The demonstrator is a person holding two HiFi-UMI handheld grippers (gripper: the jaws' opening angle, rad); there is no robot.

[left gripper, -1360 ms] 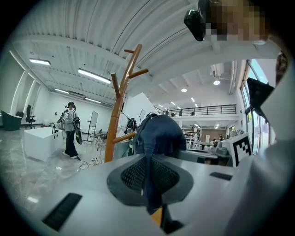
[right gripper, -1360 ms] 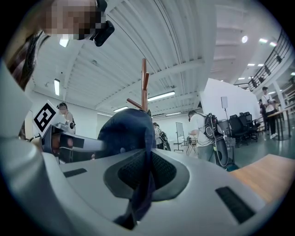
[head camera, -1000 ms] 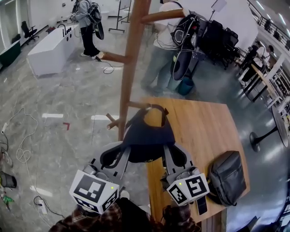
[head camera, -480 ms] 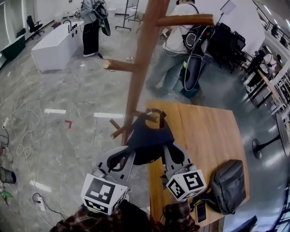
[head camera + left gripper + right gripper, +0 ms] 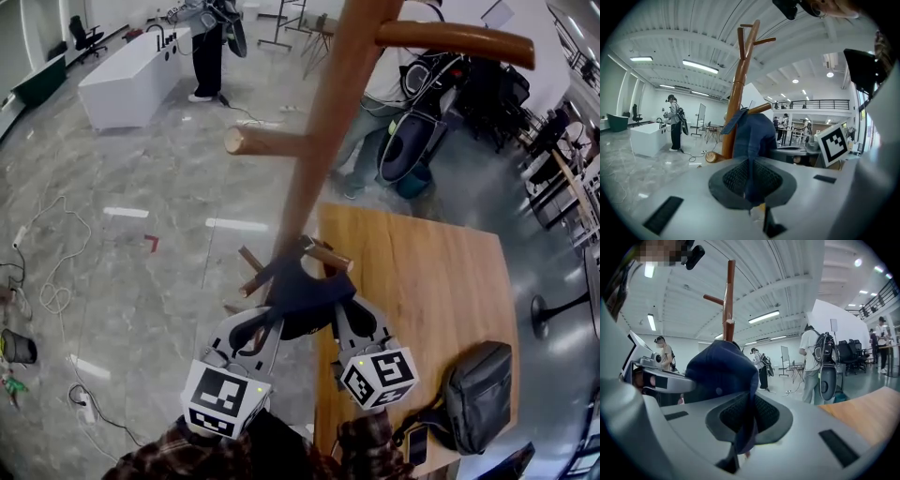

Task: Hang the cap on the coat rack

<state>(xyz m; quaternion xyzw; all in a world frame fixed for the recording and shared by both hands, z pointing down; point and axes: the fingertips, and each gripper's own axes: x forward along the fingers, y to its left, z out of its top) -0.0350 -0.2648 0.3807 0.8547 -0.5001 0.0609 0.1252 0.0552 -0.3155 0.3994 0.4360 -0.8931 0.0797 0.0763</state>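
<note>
Left tool and right tool each clamp the cap edge. Seat the cap fully over the coat rack peg before releasing.

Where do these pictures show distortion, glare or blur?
Head view: wide-angle bending, sheen on the glossy grey floor. Left gripper view: round fisheye frame with black corners; dark blue fabric cap fairly sharp, the grey jaws nearest the lens soft. Right gripper view: same fisheye, a bright ceiling strip light, mosaic patch top left.

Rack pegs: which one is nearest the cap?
The short low peg pointing over the table; the cap is just beside it. The others sit higher or point left.
</note>
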